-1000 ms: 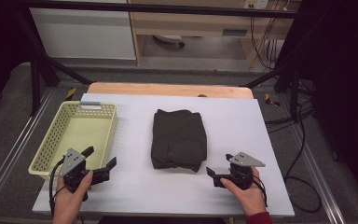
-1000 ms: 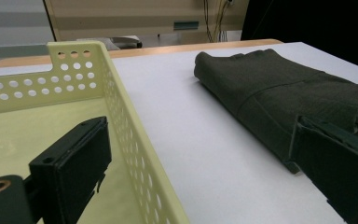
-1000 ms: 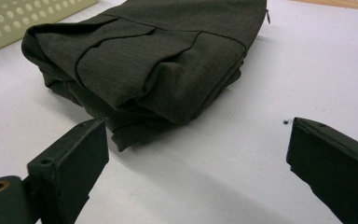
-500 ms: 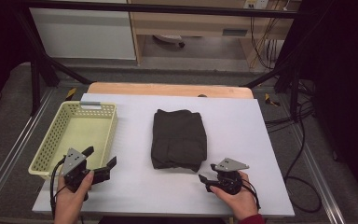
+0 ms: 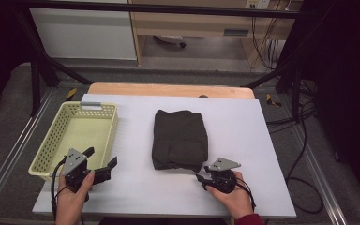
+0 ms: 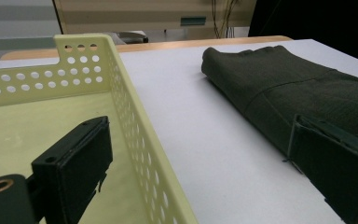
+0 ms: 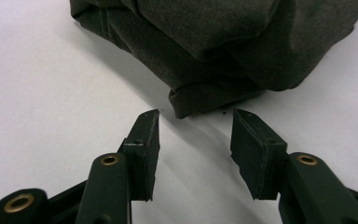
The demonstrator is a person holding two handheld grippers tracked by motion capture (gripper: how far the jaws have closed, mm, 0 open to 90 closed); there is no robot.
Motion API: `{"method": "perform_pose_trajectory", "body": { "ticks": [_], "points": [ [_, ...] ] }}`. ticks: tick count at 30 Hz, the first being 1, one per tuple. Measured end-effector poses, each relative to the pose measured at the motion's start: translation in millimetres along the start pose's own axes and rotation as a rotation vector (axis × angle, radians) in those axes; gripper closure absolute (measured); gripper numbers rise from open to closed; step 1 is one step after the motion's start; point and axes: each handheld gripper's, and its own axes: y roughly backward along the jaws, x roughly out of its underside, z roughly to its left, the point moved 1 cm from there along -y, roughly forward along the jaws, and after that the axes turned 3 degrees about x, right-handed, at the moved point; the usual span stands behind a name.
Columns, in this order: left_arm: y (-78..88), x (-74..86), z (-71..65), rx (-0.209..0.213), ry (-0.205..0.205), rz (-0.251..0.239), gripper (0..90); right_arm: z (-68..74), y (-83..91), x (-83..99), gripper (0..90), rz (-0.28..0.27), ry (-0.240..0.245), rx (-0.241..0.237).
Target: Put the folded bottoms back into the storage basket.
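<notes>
Since the earlier frame, the right tool [image 5: 201,178] is sitting closer to the near corner of the folded dark garment [image 5: 179,139], its jaws having just been closing, still apart, with the corner just ahead of them, untouched. Left tool [image 5: 104,167] is resting wide apart beside the yellow basket [image 5: 56,145] on the white surface [image 5: 243,126].

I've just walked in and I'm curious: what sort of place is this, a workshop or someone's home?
Most likely a lab or recording room, not a home. A white table stands inside a dark metal frame, loose cables trail over the floor, and a person holds a black gripper near a folded dark garment.
</notes>
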Motion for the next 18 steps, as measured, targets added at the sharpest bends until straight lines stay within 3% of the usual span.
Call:
{"method": "perform_pose_trajectory", "body": {
  "ticks": [6, 12, 16, 18],
  "points": [
    [-1.0, 0.2, -0.4, -0.002, 0.003, 0.0, 6.0, -0.7, -10.0, -5.1, 47.5, -0.005, -0.013, -0.002],
    [-1.0, 0.2, 0.7, -0.005, 0.009, 0.0, 6.0, -1.6, -15.6, -7.7, 63.1, -0.012, 0.018, 0.006],
    [-0.8, 0.4, 2.2, 0.0, 0.025, -0.003, 6.0, -0.5, -17.6, -8.8, 64.2, -0.014, 0.024, 0.005],
    [-0.6, 0.5, 3.7, -0.002, 0.035, -0.007, 6.0, 1.1, -21.6, -10.6, 60.2, -0.015, 0.022, 0.013]
  ]
}}
